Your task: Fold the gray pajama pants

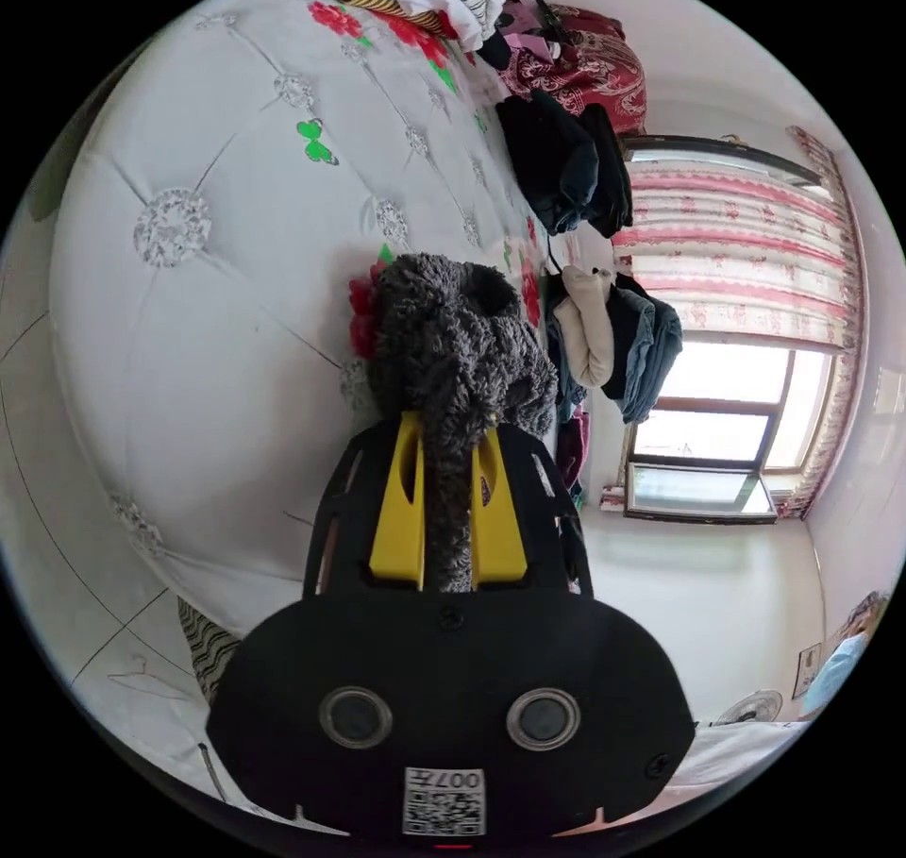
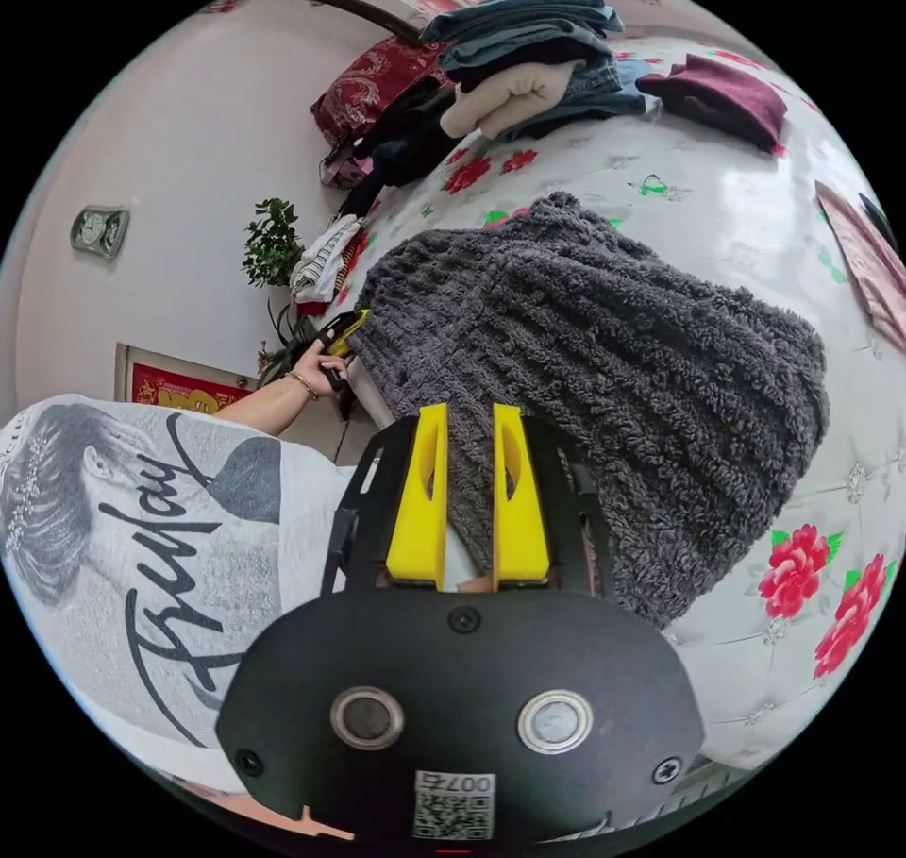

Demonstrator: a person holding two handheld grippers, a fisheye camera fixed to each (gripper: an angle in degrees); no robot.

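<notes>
Gripping the gray pajama pants (image 2: 604, 377) on the bed (image 2: 755, 226), the left gripper (image 1: 446, 504) and right gripper (image 2: 469, 499) both have jaws closed on fleece edges. Thick fabric (quite fluffy) could slip if pulled unevenly, spoiling the fold.

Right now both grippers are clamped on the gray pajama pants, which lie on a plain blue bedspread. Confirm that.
Not quite. The bedspread is white and quilted with red flowers, not plain blue, as the right gripper view shows. The rest holds: the left gripper and the right gripper each pinch the gray pajama pants, which lie on that bedspread.
</notes>
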